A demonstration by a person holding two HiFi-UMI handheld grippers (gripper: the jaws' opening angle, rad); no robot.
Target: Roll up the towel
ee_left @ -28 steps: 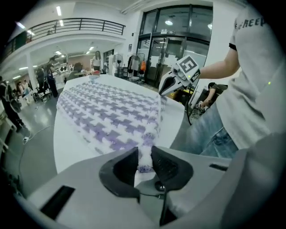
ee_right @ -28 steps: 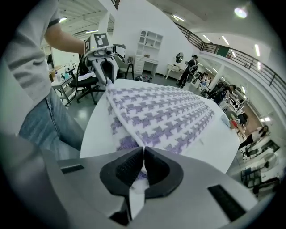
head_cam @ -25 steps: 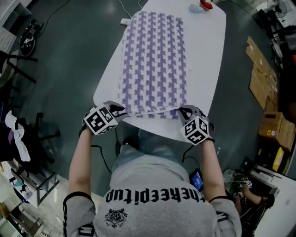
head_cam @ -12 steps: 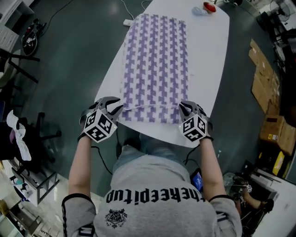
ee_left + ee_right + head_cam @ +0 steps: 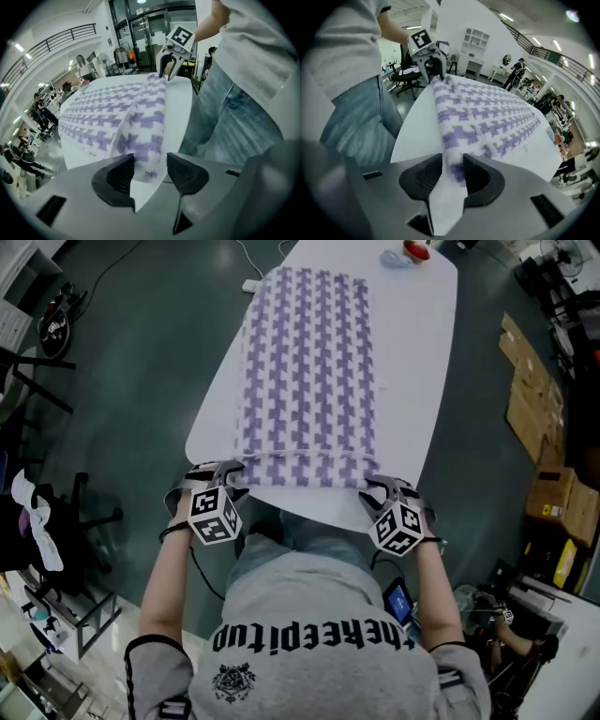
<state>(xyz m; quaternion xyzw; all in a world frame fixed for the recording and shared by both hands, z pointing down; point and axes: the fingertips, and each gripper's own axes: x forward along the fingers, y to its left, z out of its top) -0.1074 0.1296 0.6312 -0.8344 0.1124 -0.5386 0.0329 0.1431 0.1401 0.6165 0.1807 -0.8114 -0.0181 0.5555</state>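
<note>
The towel (image 5: pixel 309 362) lies flat along the white table (image 5: pixel 417 381), from the near edge to the far end. Only its near edge is turned over into a first thin roll (image 5: pixel 305 470), so I judge the rolling has only begun.

The left gripper (image 5: pixel 228 474) is at the left end of this roll and the right gripper (image 5: pixel 377 487) at the right end. Both have just been opening their jaws. On the left they stand clearly apart, with the end of the roll between them and a gap beside it. On the right they are also apart, but the roll almost fills the space; I think it is loose, not clamped.

The next move probably calls for a new hold on both ends together and one more turn toward the far end. Both sides must go evenly, or the roll becomes crooked.

Nothing lies on the towel itself. At the far end of the table there is a small red thing (image 5: pixel 415 250), just beyond the towel – it may matter only at the last turns. Cardboard boxes (image 5: pixel 530 399) lie on the floor at the right and a chair (image 5: pixel 56 512) stands at the left, both well apart from the work.
</note>
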